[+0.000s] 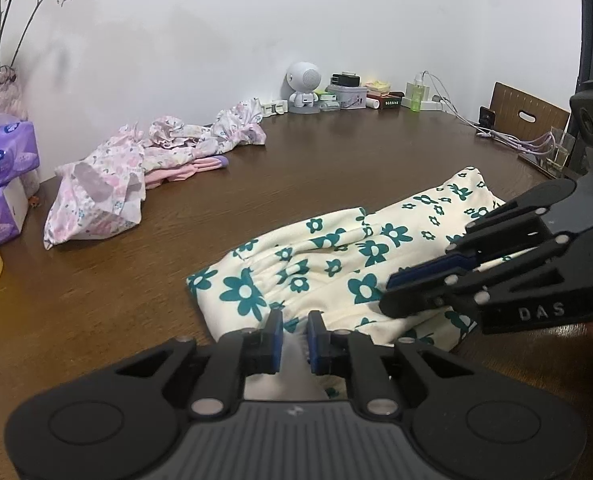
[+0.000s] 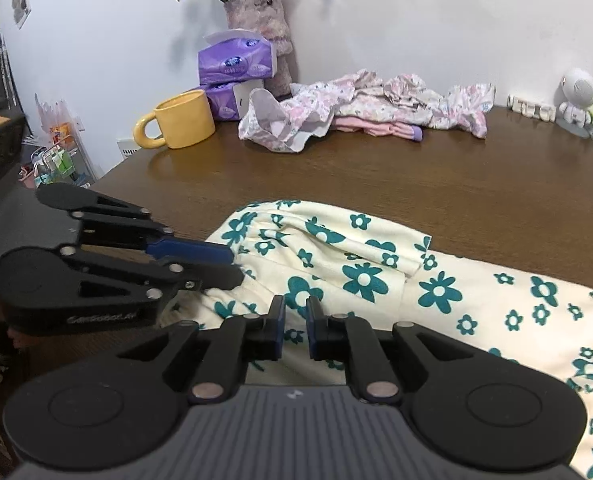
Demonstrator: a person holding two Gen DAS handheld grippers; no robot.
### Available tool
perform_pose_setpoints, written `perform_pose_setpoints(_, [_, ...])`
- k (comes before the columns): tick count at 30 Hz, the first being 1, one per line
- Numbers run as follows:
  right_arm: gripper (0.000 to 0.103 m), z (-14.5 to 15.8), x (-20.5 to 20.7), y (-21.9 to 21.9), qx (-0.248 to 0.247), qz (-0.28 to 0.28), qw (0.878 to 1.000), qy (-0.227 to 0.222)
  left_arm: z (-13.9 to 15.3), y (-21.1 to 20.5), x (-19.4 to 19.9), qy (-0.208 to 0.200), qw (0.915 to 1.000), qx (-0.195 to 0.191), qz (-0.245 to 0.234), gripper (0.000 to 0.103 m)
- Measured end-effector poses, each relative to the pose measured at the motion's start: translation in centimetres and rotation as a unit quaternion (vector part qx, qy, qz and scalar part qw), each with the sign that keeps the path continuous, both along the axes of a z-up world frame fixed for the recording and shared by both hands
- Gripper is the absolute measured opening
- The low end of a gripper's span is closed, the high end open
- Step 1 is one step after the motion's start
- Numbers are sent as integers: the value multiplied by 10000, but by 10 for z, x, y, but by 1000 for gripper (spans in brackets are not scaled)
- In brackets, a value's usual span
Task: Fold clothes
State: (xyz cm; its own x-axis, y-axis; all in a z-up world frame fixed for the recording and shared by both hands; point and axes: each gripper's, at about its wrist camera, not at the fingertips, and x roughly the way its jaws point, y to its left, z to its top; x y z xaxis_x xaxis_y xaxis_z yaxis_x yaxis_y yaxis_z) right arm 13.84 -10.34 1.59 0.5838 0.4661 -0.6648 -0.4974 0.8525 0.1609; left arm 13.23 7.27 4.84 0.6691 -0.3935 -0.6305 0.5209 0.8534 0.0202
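Cream cloth with teal flowers, that's the garment [image 1: 336, 264] lying on the brown table [image 1: 136, 280], near edge, gathered waistband end toward the left. My left gripper [image 1: 295, 330] sits at that near left corner, fingers drawn in narrow with a fold of the cloth pinched between the blue pads [image 1: 277, 336]. From the other camera I see it from the side, tips closed right on the waistband edge. My right gripper [image 2: 296, 320] is just beside it, low over the same cloth, its fingers also narrow; fabric lies under and between the pads [image 2: 281, 322], but I can't tell whether it's truly clamped. In the left view the right one comes in from the right, tips close together and down on the cloth. The two grippers are near each other, not touching.

Far across the table, a pink floral pile [image 2: 360, 108] of crumpled clothes lies along the wall [image 2: 416, 20]. Left of it, a yellow mug [image 2: 180, 124], handle to the left, and purple tissue packs [image 2: 236, 60] stacked behind it. A vase [image 2: 262, 28] with dried roses stands behind those. Far right, a small white robot figure [image 1: 305, 86] and some boxes [image 1: 348, 96] against the wall, with cables [image 1: 476, 120] trailing on the table.
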Motion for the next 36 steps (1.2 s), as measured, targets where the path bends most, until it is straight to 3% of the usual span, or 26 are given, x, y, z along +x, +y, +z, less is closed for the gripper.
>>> perform_pose_setpoints(8, [13, -6, -3, -4, 99, 10, 9999, 17, 8, -2, -12, -161, 9999, -25, 12, 12])
perform_pose_setpoints(17, [15, 6, -13, -11, 120, 24, 9997, -196, -11, -12, -8, 135, 9999, -37, 45, 11])
perform_pose_setpoints(22, [18, -5, -9, -15, 111, -38, 9999, -53, 9, -2, -6, 5, 9994, -296, 195, 15])
perform_pose_setpoints(25, [18, -5, -7, -16, 166, -52, 9998, -38, 19, 6, 6, -68, 9980, -377, 498, 14])
perform_pose_setpoints(29, [20, -2, -7, -18, 276, -53, 9996, -63, -2, 9, 33, 523, 9963, -350, 592, 12])
perform_pose_setpoints(33, [22, 2, -8, -21, 382, -50, 9992, -131, 2, 10, 39, 636, 9953, -389, 620, 12])
perform_pose_setpoints(36, [22, 3, -7, -24, 448, -58, 9989, -123, 18, 9, 42, 343, 9960, -471, 671, 12])
